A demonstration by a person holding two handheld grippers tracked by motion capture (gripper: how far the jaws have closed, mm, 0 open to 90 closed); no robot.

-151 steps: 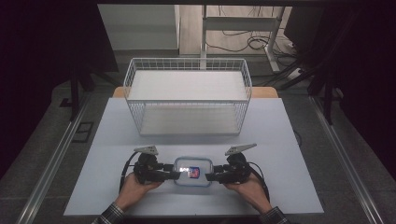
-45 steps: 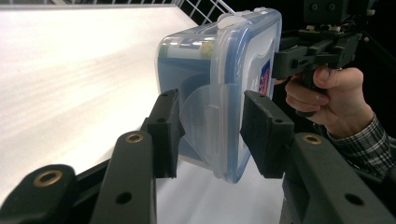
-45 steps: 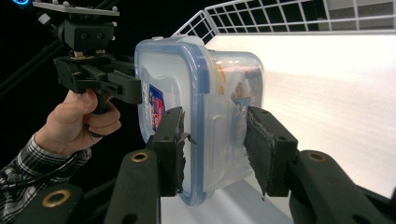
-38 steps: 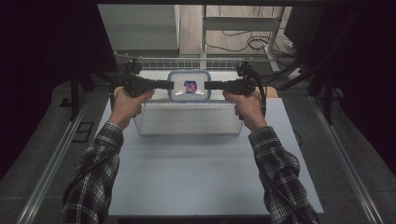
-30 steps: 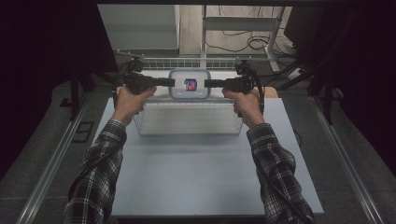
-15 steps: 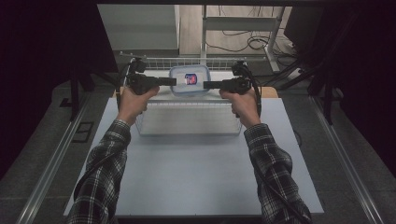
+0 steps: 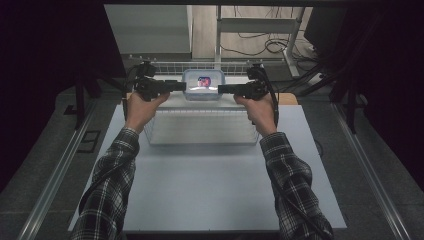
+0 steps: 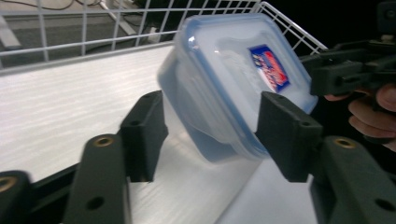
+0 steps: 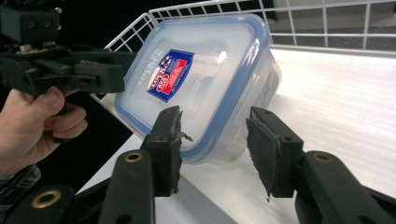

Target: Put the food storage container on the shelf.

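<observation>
High view: container (image 7: 203,84) set in the wire basket (image 7: 200,127). Left gripper (image 8: 205,135) has just been opening, jaws spread; right gripper (image 9: 212,147) apparently loosened too. Next: withdraw both.

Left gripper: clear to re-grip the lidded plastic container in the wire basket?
Probably yes. The left gripper, its jaws just opening, straddles the container edge inside the wire basket; nothing sits between.
</observation>
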